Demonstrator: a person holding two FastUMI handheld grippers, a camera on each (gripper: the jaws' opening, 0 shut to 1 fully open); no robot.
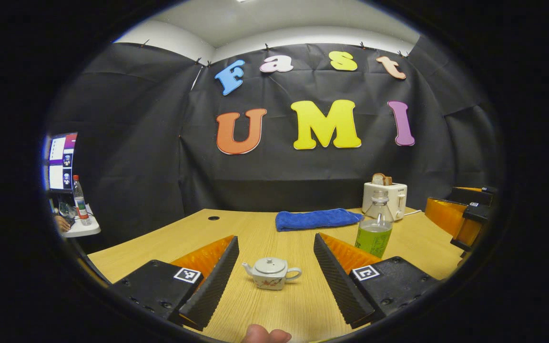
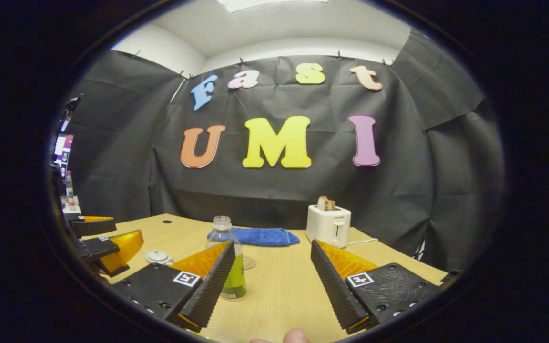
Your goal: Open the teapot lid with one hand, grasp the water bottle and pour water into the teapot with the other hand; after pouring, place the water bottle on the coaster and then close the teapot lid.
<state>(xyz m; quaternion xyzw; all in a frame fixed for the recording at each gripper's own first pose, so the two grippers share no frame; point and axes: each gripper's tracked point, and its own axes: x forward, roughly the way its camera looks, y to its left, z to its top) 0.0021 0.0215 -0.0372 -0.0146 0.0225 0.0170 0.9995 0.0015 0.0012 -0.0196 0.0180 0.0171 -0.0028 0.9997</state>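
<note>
My left gripper (image 1: 272,271) is spread wide, the lidded teapot (image 1: 270,273) sitting on the table (image 1: 255,233) ahead between its fingers, untouched. My right gripper (image 2: 270,274) gapes too; the water bottle (image 2: 229,257) stands behind its left finger. Bare wood lies ahead; a blue towel (image 2: 255,236) and toaster (image 2: 328,224) sit at the far edge.

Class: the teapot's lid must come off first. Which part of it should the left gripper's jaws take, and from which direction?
Grip the small knob atop the teapot lid, probably coming straight down from above. The lid lies flat and low, so the raised knob is its one graspable part. The left gripper, jaws open, already frames the upright pot.
</note>
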